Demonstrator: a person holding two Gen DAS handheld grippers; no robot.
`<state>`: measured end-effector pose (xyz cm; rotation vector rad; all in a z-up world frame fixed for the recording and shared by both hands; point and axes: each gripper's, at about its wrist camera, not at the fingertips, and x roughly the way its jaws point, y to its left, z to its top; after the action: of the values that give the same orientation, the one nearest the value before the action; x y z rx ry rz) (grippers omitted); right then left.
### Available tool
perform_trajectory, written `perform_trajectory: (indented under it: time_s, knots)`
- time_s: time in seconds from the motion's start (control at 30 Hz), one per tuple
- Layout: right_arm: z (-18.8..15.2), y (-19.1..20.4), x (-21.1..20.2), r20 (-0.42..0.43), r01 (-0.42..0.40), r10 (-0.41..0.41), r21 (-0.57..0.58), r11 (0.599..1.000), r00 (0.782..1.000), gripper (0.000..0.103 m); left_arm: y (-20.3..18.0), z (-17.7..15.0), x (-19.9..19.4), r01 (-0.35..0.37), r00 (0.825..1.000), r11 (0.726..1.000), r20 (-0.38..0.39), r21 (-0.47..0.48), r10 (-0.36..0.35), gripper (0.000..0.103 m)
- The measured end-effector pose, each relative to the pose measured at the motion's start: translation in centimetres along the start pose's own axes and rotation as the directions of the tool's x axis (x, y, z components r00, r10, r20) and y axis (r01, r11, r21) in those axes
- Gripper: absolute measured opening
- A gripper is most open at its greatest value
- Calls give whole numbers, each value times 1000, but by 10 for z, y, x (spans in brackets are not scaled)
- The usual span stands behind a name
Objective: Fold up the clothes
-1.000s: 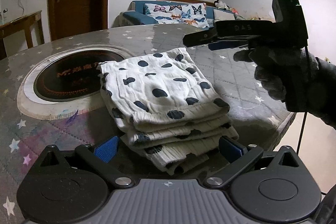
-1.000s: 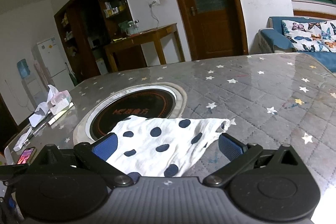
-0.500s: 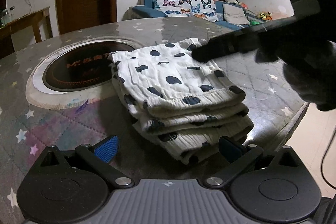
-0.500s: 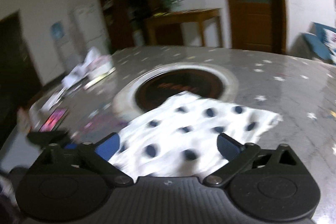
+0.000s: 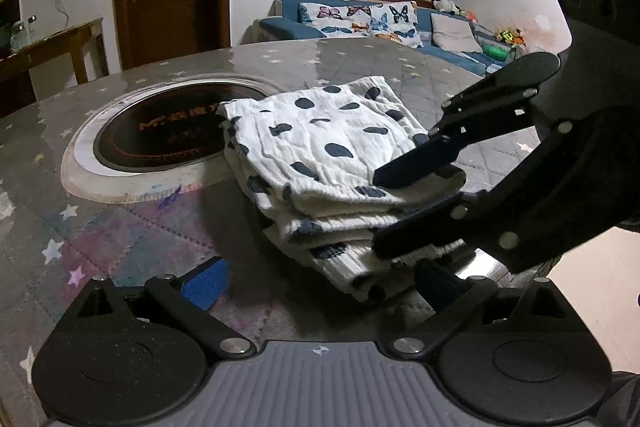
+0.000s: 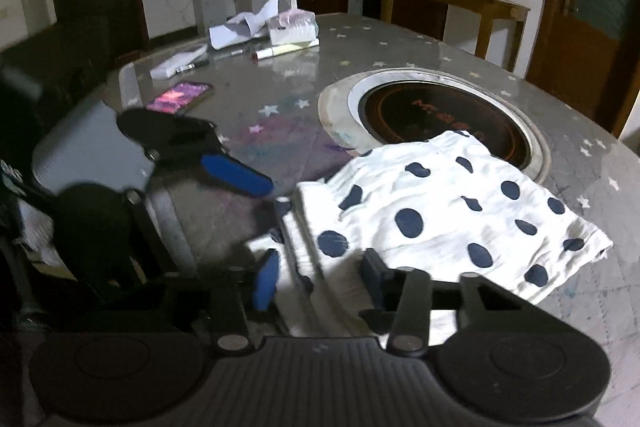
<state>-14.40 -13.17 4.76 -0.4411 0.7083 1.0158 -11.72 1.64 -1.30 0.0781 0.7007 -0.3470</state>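
Right gripper (image 5: pixel 378 215) comes in from the right side of the folded polka-dot garment (image 5: pixel 332 163), jaws closing, one finger lying on top of the stack and the other against its lower layers, so the stack edge sits between them; whether the pads already press is hard to tell. In the right wrist view the same gripper (image 6: pixel 316 277) has folded white layers between its blue pad and its dark pad. Left gripper (image 5: pixel 320 281) is spread wide, pads apart, just short of the near edge of the garment, nothing between them; the right wrist view shows its blue pad (image 6: pixel 236 173) hovering over the table beside the stack.

Garment is a white cloth with dark blue spots, folded into several layers, lying on the grey star-print table (image 5: pixel 100 227) near its edge, its far corner overlapping the rim of the round inset cooktop (image 5: pixel 160 131).

Containers: a tissue pack (image 6: pixel 294 27) at the far end of the table with a tissue sticking out of the top. Near it loose papers (image 6: pixel 240 27), pens (image 6: pixel 280 51) and a phone (image 6: pixel 180 98) with a lit screen, all well apart from the garment.
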Motion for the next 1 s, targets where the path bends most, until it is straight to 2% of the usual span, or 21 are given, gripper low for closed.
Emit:
perform_trajectory:
  time_s: [0.27, 0.37, 0.43, 0.53, 0.7, 0.8, 0.9, 1.0]
  knots:
    - [-4, 7, 2, -12, 29, -30, -92, 995, 999, 37, 6, 0, -3, -16, 1000, 1000, 8, -27, 16, 99]
    - [-4, 6, 1, -3, 27, -28, -90, 996, 1000, 28, 9, -1, -3, -20, 1000, 999, 7, -38, 20, 99]
    - [-1, 2, -6, 17, 21, -20, -75, 997, 1000, 17, 9, -1, -4, -20, 1000, 999, 8, -42, 20, 99]
    - [4, -2, -18, 40, 24, -21, -70, 997, 999, 13, 10, -1, -4, -17, 1000, 999, 9, -44, 18, 99]
    - [3, -2, -31, 35, 10, -6, -107, 994, 999, 12, 11, -2, -3, -15, 1000, 999, 5, -52, 15, 99]
    - [-5, 2, -25, 8, -10, 11, -133, 991, 1000, 12, 15, -4, -2, -8, 1000, 998, 0, -62, 8, 100]
    - [-12, 2, -17, -8, -22, 21, -144, 989, 1000, 16, 18, -2, -5, -7, 1000, 998, 1, -63, 7, 100]
    - [-11, 0, -20, -1, -43, 43, -132, 990, 999, 24, 22, 4, -17, -14, 999, 998, 29, -62, 16, 99]
